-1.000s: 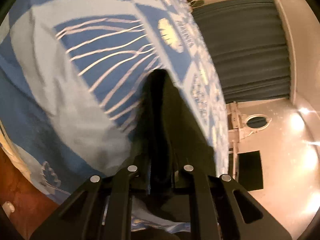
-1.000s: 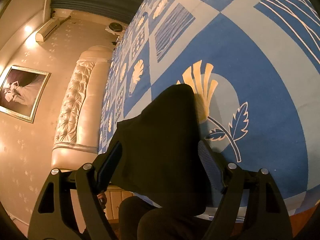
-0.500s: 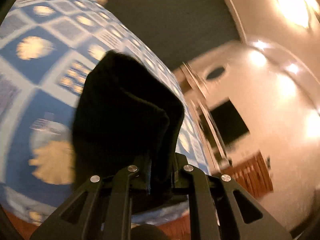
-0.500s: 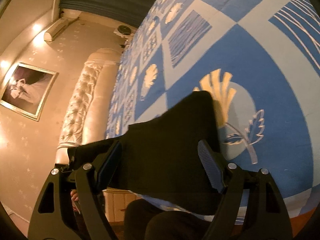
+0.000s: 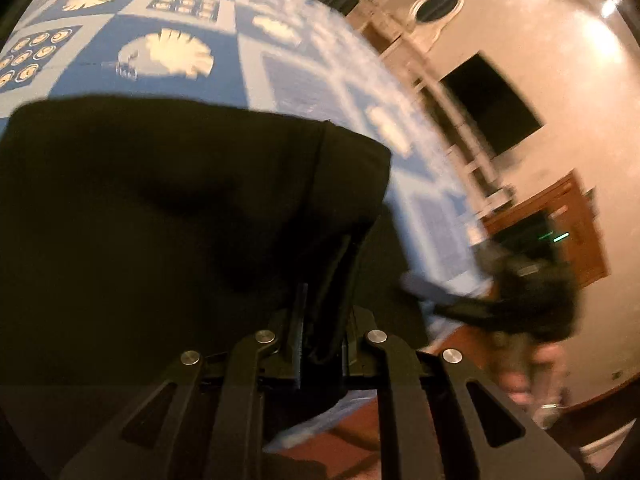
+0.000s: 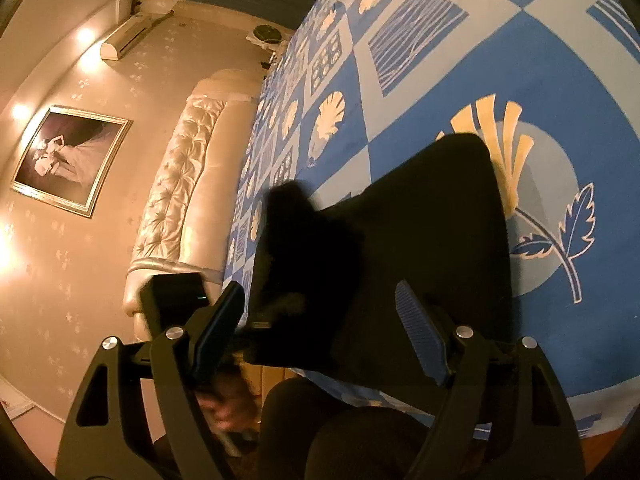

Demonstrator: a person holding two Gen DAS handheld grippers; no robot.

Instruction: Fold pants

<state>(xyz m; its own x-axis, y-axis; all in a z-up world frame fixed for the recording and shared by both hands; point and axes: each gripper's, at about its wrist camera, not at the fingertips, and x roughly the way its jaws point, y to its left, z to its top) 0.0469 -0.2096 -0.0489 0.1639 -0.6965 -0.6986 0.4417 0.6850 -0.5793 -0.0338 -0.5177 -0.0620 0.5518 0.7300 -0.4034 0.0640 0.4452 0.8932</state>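
Left wrist view, tool: the left tool (image 5: 320,344) is clamped tight on a bunched edge of the black fabric pants (image 5: 180,220); the cloth runs up between its pads.
Left wrist view, change: a second ago the pants showed as a narrow dark strip over the blue bedspread patterned with cream shells and squares (image 5: 168,52); now they spread as a broad dark sheet filling the left and centre of the picture, and the view has swung round to the wall and the wooden door. The frame is blurred.
Left wrist view, other hand: the right tool (image 5: 432,300) shows at the right, smeared, close to the pants' edge.
Right wrist view, tool: the right tool (image 6: 320,332) stands with its jaws wide apart; the pants (image 6: 420,248) lie between and beyond the fingers, but the pads do not press on them.
Right wrist view, change: this view has barely shifted. A raised dark fold of the pants now stands at the left, and the left tool (image 6: 256,324) has come in under it.
Pants, place: on the bedspread (image 6: 480,80) near the bed's near edge, one edge lifted.
Meaning for the task: the lifted edge appears to be on its way across, so a fold is under way, not yet laid flat.
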